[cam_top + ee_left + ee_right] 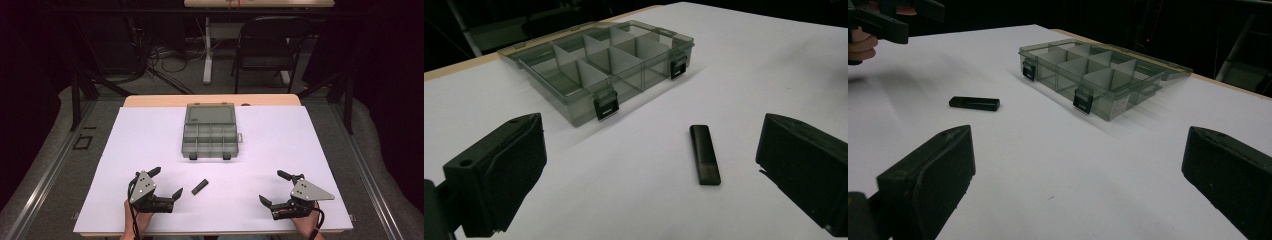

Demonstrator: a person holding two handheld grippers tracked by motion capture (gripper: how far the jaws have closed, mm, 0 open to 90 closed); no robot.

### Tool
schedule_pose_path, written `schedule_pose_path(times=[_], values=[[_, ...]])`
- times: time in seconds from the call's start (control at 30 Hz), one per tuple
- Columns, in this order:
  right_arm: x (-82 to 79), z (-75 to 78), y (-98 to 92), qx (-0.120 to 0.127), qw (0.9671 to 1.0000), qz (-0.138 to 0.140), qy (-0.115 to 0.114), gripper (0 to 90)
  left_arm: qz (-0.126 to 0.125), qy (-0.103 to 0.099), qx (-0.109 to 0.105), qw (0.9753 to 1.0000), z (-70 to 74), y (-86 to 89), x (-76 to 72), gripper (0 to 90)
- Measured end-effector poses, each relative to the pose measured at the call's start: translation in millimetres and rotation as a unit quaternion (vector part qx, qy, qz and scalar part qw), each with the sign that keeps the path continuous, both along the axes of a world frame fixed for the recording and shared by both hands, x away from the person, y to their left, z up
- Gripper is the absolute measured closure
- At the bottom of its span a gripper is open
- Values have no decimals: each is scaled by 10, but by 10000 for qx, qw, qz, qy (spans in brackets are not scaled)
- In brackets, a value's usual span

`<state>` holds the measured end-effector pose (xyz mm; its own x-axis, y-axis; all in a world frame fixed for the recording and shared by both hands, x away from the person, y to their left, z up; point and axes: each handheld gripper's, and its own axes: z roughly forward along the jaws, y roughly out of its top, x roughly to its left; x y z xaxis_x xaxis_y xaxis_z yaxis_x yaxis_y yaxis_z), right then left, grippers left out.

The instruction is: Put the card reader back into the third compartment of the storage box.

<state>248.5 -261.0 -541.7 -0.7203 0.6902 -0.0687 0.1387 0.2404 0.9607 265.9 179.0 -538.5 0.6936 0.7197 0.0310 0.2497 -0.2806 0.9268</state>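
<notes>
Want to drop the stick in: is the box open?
Open: the box has its lid laid back flat and its compartments bare.

White-topped table (pixel 300 145) with wooden far edge, dark folding chair (pixel 267 47) just beyond it, white table leg (pixel 207 50) left of the chair, tangled cables (pixel 160 60) on grey floor (pixel 40 165), black surroundings, second tabletop (pixel 260 3) behind the chair.

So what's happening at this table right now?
A person at a white table holds a two-jaw gripper in each hand. The left gripper and the right gripper are both open and hold nothing. A small black stick lies on the table just beside the left gripper. Farther back sits a clear compartment box with its lid open, its compartments apparently empty.
</notes>
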Motion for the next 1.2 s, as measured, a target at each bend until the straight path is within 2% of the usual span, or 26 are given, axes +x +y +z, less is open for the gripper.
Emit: schedule_pose_path(times=[0.5,0.53,0.7,0.8,0.87,1.03,1.07,1.2], values=[[6,-7,-2,-30,10000,-4,46,4,-102,280,278,9992,-39,-292,143,0],[9,-8,-2,-23,10000,-7,33,4,-97,378,287,9988,-50,-330,168,0],[19,-16,2,-30,10000,5,61,4,-75,494,360,9981,-73,-405,206,0],[19,-14,3,-34,10000,6,45,5,-65,579,453,9973,-93,-452,230,0],[25,-20,0,-57,9999,-3,84,5,-57,710,510,9962,-126,-498,243,0],[17,-14,1,-55,10000,-5,47,6,-24,801,677,9945,-152,-568,248,0],[15,-14,1,-57,10000,-3,74,6,-12,872,744,9934,-162,-588,256,2],[17,-17,5,-56,10000,-8,78,7,21,915,768,9928,-176,-605,264,13]])
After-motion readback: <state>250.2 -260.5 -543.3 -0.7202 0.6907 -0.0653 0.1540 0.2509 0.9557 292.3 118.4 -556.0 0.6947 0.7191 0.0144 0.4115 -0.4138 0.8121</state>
